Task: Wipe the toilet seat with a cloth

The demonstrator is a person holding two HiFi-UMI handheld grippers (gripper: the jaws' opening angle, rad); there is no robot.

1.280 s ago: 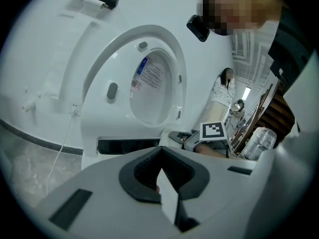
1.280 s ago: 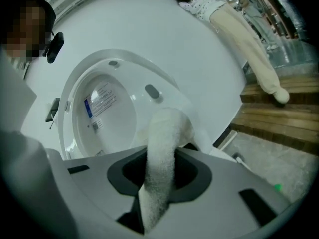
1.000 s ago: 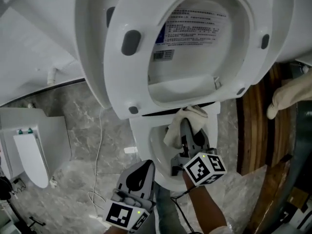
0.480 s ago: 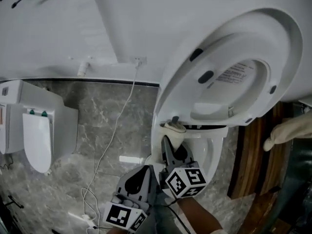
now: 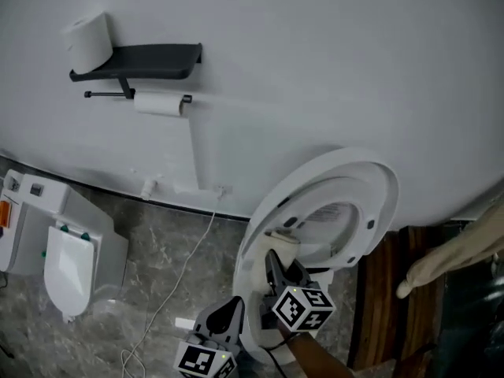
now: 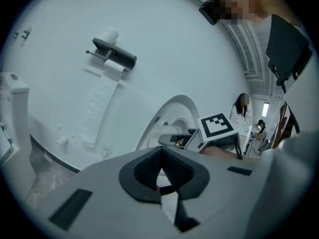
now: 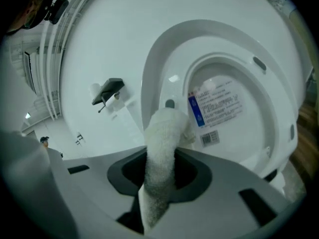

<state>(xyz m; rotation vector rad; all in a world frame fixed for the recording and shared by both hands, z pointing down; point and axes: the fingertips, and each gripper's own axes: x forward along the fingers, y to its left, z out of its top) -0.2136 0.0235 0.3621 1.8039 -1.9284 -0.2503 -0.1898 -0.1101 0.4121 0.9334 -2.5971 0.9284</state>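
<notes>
the right tool (image 7: 159, 176) is clamped on the cloth (image 7: 162, 138), a pale towelling wad pinched between both pads. the cloth pokes out past the jaw tips and droops below them too. in the right gripper view its free end sits in front of the raised toilet seat (image 7: 152, 78), right by a grey bumper on the ring. whether it touches the ring i cannot tell. through the seat's opening shows the lid (image 7: 249, 133) with a printed label (image 7: 217, 106). in the head view the cloth lies at the lower left of the upright seat, just above the tool. the left tool (image 6: 160, 177) has its jaws pressed together with nothing between them. it hangs low, just beside the right tool and apart from the cloth. on the wall to the left a dark shelf (image 5: 150, 57) carries a paper roll (image 5: 87, 38)
</notes>
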